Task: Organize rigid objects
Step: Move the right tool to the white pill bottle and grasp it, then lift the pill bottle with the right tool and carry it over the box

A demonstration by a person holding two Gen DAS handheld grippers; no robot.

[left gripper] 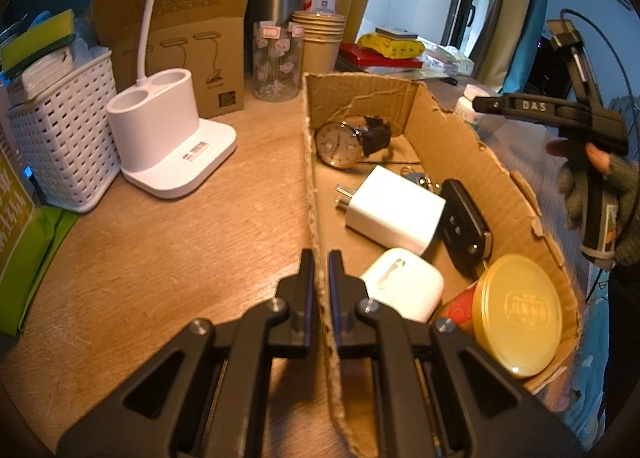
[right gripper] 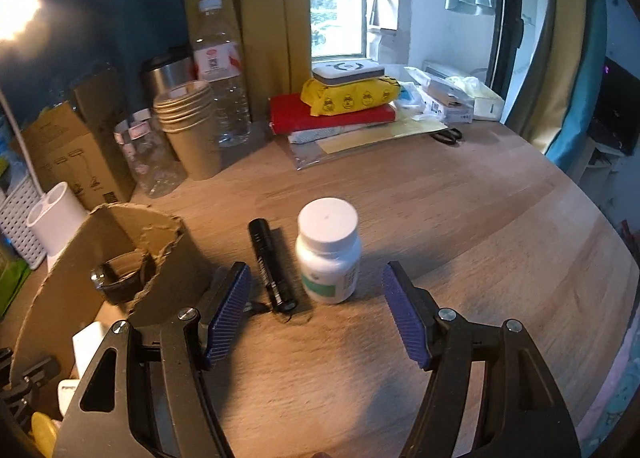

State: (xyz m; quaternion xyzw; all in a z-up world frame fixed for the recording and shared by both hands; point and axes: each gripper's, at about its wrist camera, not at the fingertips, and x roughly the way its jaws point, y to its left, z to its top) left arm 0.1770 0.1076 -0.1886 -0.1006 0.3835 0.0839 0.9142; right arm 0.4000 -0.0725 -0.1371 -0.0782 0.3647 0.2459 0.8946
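1. The left gripper [left gripper: 322,258] is clamped on the near wall of a torn cardboard box [left gripper: 460,130].
2. Ahead of it inside lie a watch [left gripper: 340,142], white charger [left gripper: 394,210], car key [left gripper: 466,226], earbud case [left gripper: 404,284], gold-lidded tin [left gripper: 516,304], possibly keys.
3. The right gripper [right gripper: 316,298], jaws apart and empty, faces a white pill bottle [right gripper: 328,254] and a black marker [right gripper: 270,264] just outside.

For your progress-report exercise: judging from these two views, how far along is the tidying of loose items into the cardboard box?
Done: the cardboard box already holds a watch, charger, car key, white case and gold tin.

In hand: the left gripper is shut on the box wall. The open right gripper holds nothing.

Left: the pill bottle and black marker on the table.
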